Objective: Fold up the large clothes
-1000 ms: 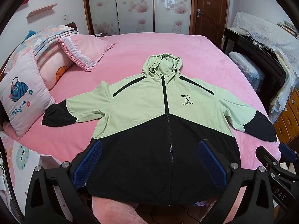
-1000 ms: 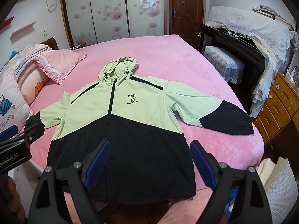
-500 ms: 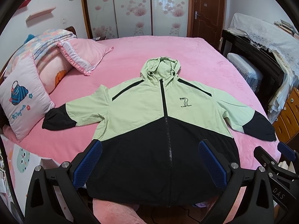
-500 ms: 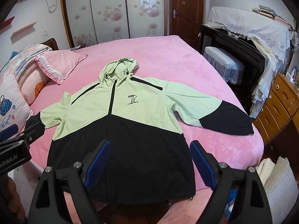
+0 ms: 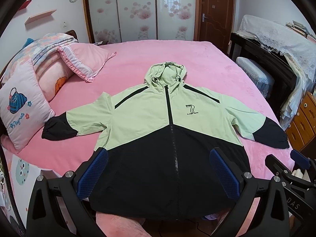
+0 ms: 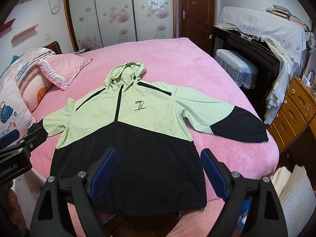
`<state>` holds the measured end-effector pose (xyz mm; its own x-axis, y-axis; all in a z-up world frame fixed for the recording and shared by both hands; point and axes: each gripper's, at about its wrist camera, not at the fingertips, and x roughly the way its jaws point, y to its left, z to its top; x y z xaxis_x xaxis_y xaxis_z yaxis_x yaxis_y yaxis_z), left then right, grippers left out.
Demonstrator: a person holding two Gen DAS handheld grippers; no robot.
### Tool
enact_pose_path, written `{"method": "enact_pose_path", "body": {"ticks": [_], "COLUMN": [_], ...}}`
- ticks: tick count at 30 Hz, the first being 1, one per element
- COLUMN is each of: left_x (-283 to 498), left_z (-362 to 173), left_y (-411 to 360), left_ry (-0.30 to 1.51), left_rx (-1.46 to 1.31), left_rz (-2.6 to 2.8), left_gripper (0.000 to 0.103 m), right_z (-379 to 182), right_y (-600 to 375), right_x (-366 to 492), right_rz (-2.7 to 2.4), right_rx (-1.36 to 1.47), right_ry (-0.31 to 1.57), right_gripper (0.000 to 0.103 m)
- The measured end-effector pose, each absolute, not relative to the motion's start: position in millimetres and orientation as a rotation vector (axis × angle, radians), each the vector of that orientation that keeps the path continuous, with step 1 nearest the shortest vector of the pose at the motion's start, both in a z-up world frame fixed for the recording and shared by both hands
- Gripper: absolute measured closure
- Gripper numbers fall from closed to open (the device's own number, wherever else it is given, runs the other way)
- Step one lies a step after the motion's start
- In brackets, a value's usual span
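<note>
A light-green and black hooded jacket [image 5: 158,122] lies flat and zipped on the pink bed [image 5: 177,59], front up, hood at the far end, both sleeves spread out sideways. It also shows in the right wrist view [image 6: 138,122]. My left gripper [image 5: 158,169] is open and empty, held above the jacket's black hem. My right gripper [image 6: 158,167] is open and empty, also above the hem. The right gripper's body shows at the right edge of the left wrist view [image 5: 292,169]. The left gripper's body shows at the left edge of the right wrist view [image 6: 17,154].
Pillows [image 5: 25,102] and a folded quilt [image 5: 47,45] are stacked at the bed's left. A dark piano with a lace cover [image 6: 256,39], a padded stool [image 6: 235,63] and a wooden dresser [image 6: 292,114] stand to the right. A wardrobe [image 5: 138,9] and a door [image 5: 215,9] are behind.
The left wrist view has tilted slightly, so the jacket sits a little lower in its frame. The right wrist view is unchanged. Both grippers stay open.
</note>
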<state>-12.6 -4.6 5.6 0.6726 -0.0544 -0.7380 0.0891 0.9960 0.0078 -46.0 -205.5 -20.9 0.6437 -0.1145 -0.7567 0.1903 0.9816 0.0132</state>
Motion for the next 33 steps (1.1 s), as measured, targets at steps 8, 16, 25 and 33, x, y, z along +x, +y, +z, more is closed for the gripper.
{"method": "enact_pose_path", "body": {"ticks": [8,16,25,33], "left_x": [-15,-16,-19,-10], "left_z": [2,3,10,15], "left_y": [-11,-13,-29,-40], "left_ry": [0.834,0.836,0.807,0.834], "left_rx": [0.061,0.035,0.08,0.059], "left_rz": [-0.105,-0.134,-0.154,-0.202], "left_gripper": [0.001,0.001,0.001,0.001], "right_z": [-18,-6,-4,3], "right_y": [-208,-208,-217,-225], "right_x": [-49,-46,-48,-47], "right_rz": [-0.173,-0.17,-0.177,-0.146], "right_rx": [0.098,0.099,0.094,0.11], "right_ry": [0.847,0.832,0.795,0.769], "right_gripper": [0.015,0.015,0.015,0.015]}}
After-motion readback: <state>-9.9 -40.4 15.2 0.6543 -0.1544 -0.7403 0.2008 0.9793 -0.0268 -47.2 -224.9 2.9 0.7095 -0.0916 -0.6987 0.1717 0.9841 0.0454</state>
